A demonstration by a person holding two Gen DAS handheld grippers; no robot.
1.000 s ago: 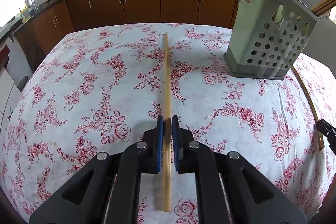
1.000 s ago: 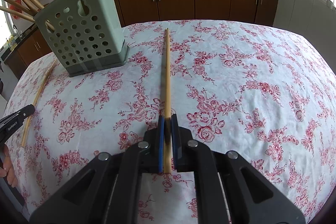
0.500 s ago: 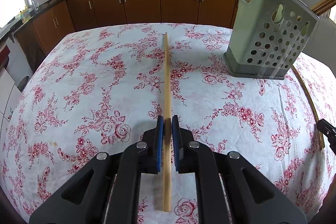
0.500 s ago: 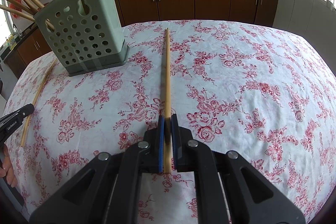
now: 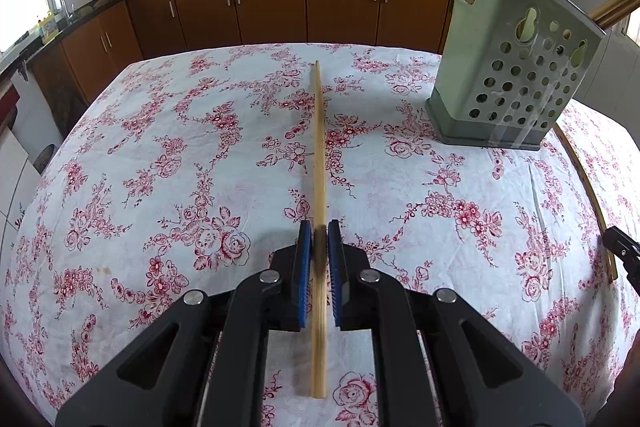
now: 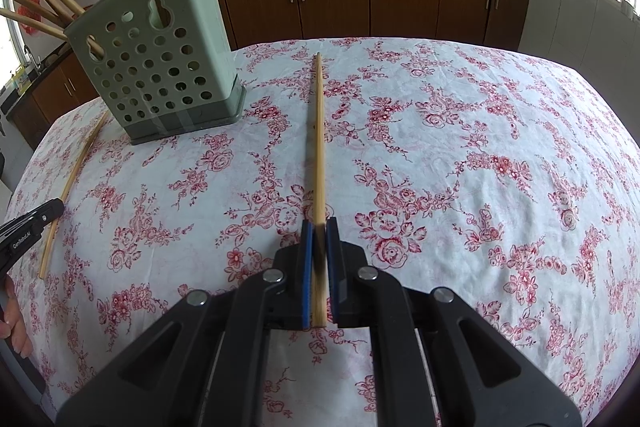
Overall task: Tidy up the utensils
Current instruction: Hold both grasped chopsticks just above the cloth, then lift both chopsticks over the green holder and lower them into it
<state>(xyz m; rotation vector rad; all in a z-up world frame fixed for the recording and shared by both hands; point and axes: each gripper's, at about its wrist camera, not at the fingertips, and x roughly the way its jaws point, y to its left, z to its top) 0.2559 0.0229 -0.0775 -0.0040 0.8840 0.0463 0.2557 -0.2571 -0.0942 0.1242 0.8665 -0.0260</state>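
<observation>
Both grippers, left gripper (image 5: pixel 319 241) and right gripper (image 6: pixel 319 233), tilt downward, fingers apparently pinching a chopstick (image 5: pixel 319 147) each.

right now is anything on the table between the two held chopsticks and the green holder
Nothing visible. The left gripper and right gripper each clamp a long bamboo chopstick. Only bare floral tablecloth lies between them and the pale green perforated plastic holder; a loose chopstick lies off to its side.

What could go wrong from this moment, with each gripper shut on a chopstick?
Each long chopstick is pinched near one end, so it could pivot or slip on the way up. The holder is already crowded with leaning sticks, so a tip could snag on one or on the rim.
</observation>
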